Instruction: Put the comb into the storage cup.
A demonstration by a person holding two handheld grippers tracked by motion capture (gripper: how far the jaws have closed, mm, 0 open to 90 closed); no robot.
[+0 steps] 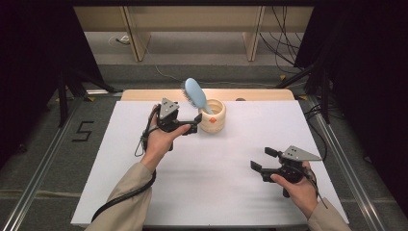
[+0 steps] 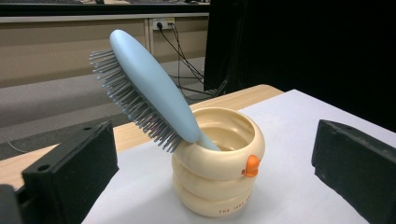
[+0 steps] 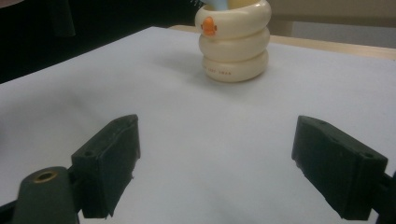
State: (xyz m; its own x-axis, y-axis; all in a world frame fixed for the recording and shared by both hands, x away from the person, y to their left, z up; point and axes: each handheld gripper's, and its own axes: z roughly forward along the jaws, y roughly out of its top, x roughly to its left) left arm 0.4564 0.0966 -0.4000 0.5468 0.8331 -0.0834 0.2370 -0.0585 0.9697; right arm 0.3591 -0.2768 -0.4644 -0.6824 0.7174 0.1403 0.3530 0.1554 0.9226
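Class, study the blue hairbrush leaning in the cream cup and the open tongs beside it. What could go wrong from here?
1. The hairbrush stands handle-down and leans far over the rim of the cup; a nudge from the left tongs, open close beside it, might tip brush and cup together.
2. The cup looks small and stands unsteadied on the white table; the right tongs are open and well apart from it, so pulling the brush out may drag the cup along.

The cup (image 1: 212, 116) stands on the counter (image 1: 207, 192) toward its far edge, with the brush (image 1: 196, 95) standing in it, leaning left. My left tool (image 1: 191, 124) sits just left of the cup; my right tool (image 1: 263, 160) lies nearer me, well apart to the right.
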